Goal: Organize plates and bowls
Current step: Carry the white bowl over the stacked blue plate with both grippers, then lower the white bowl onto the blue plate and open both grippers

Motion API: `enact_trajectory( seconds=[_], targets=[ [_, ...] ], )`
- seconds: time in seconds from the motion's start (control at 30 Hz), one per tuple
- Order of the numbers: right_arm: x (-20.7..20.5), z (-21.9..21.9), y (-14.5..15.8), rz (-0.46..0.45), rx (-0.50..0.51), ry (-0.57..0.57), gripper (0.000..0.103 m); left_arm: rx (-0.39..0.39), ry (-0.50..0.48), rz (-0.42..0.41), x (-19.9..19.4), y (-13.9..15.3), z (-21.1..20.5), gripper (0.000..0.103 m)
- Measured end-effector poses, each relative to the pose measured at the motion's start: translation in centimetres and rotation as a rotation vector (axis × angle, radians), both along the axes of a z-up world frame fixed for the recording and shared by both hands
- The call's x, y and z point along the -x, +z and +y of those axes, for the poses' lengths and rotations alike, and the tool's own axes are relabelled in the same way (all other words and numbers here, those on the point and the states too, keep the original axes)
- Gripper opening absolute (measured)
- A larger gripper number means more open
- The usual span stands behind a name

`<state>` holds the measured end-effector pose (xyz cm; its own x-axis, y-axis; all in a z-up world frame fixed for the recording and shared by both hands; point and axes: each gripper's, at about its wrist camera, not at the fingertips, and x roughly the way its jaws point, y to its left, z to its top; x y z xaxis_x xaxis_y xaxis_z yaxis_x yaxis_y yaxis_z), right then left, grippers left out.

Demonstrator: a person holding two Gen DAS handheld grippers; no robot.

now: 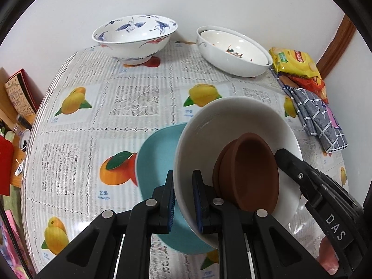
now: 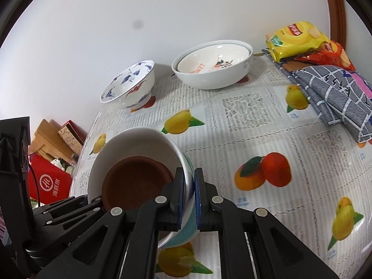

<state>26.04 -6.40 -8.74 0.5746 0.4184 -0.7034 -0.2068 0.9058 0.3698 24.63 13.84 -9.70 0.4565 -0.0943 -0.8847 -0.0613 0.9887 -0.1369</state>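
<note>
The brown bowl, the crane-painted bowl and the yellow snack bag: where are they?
brown bowl [image 1: 251, 162]: left wrist view, inner wall.
crane-painted bowl [image 1: 132, 34]: left wrist view, inside wall.
yellow snack bag [image 2: 295, 39]: right wrist view, front face.

White bowl [image 1: 232, 125] hides most of teal plate [image 1: 158, 153].

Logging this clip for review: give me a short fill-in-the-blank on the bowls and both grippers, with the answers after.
1. Both grippers pinch the rim of the plain white bowl, which holds a small ____ clay bowl.
2. Under the white bowl lies a ____ plate.
3. Near the wall, the bowl with blue birds stands ____ of the nested white bowls, seen from the left wrist.
4. The yellow snack bag lies on a grey checked ____.

Answers: brown; light blue; left; cloth
</note>
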Motion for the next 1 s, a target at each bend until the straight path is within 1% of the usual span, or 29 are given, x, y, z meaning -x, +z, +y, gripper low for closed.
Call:
enact_trajectory(
  seconds=[0.3,0.63,1.0],
  targets=[
    [-1.0,1.3,-1.7,0.037,0.006,0.025,0.008,0.007,0.019,0.031,-0.5,-1.7,0.9,0.014],
    [-1.8,1.4,-2.4,0.057,-0.002,0.028,0.008,-0.002,0.013,0.023,-0.9,-1.6,0.8,0.017],
    [-2.1,1.4,-2.5,0.048,-0.01,0.048,0.008,-0.015,0.02,0.034,-1.0,-1.5,0.9,0.017]
  ],
)
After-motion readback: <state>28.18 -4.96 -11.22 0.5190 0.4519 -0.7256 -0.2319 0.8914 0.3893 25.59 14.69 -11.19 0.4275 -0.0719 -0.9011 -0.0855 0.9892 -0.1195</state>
